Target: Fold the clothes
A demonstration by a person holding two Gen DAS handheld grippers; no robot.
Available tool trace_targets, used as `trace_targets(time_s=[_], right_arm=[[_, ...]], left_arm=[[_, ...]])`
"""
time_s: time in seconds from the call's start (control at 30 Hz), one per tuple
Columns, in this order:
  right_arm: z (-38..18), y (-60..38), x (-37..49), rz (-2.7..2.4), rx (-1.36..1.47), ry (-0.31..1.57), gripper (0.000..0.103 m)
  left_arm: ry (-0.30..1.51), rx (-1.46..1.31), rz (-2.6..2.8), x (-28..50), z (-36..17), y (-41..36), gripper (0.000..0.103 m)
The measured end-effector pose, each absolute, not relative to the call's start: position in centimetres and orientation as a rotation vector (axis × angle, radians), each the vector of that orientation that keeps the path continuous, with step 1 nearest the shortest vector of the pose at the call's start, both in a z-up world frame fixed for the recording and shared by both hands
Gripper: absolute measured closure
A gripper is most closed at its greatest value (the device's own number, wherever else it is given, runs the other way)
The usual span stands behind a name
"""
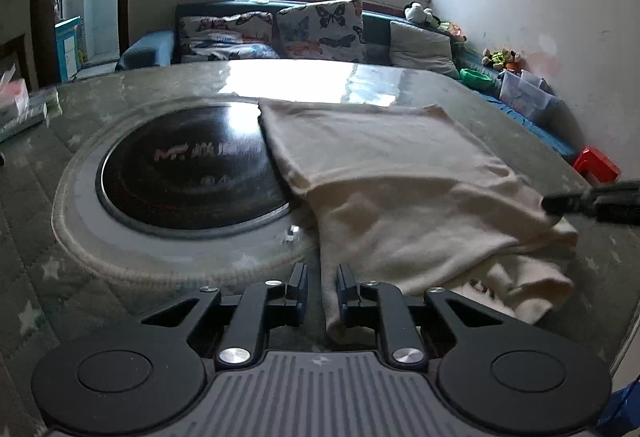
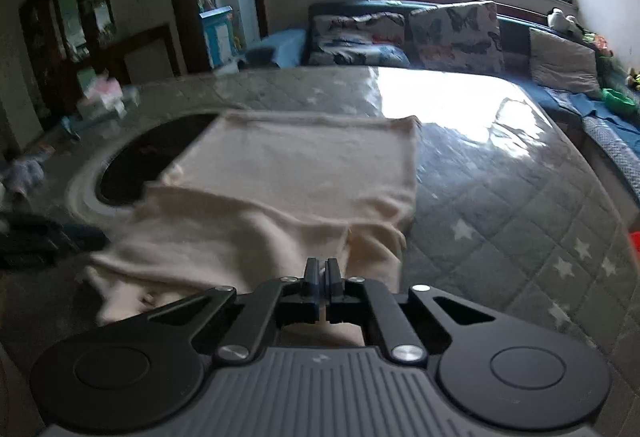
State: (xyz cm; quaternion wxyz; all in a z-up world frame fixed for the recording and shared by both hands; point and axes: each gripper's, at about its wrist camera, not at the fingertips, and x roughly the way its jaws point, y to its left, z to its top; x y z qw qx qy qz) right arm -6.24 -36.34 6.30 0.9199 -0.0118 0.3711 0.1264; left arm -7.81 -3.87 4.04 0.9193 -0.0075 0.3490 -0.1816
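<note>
as a cream garment [image 1: 400,173] lies half-folded on the quilted table [image 2: 500,205], right gripper [image 2: 322,271] clamped on its near edge, left gripper [image 1: 322,287] jaws apart, black round cooktop [image 1: 188,165] partly covered

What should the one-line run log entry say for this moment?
fold clothes | cream garment partly folded on table | left gripper open at near edge | right gripper shut on garment
</note>
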Motion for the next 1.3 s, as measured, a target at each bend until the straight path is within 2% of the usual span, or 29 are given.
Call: trace_targets(time_s=[0.07,0.23,0.43,0.5,0.57,0.8,0.87,0.93,1.03,1.17,1.3], right_arm=[[6.1,-36.4,-6.0,0.222,-0.041,0.767,0.093],[7.3,-35.7,-5.7,0.231,-0.088,0.688,0.092],[5.5,-35.1,-2.6,0.237,-0.092,0.728,0.09],[4.7,-35.1,-2.0,0.248,-0.073,0.749,0.09],[4.6,-34.9,-2.3,0.241,-0.091,0.727,0.1],[4.3,-35.5,-2.2,0.19,-0.11,0.702,0.101],[4.8,-35.4,-2.6,0.189,-0.124,0.689,0.096],[5.7,-35.2,-3.4,0.222,-0.138,0.667,0.093],[6.3,-34.6,-4.3,0.309,-0.144,0.678,0.081],[5.2,-34.0,-5.2,0.357,-0.21,0.725,0.073],[5.1,-34.6,-5.7,0.336,-0.225,0.74,0.073]], left_arm=[[0.699,-0.02,-0.394,-7.5,4.9,-4.2,0.085],[0.677,-0.03,-0.454,-5.3,6.0,-6.2,0.083],[0.717,-0.014,-0.474,-2.8,4.6,-8.4,0.079],[0.725,-0.003,-0.459,-2.5,4.0,-8.4,0.079],[0.733,0.003,-0.444,-2.2,3.5,-8.2,0.079],[0.739,0.01,-0.452,-2.3,3.3,-7.4,0.077],[0.719,0.026,-0.452,-2.5,3.9,-7.5,0.068],[0.698,0.042,-0.451,-2.8,4.4,-7.7,0.066],[0.696,0.062,-0.447,-2.7,4.3,-8.1,0.061],[0.719,0.102,-0.45,-3.3,3.6,-8.2,0.061],[0.717,0.124,-0.486,-4.4,3.6,-8.9,0.061]])
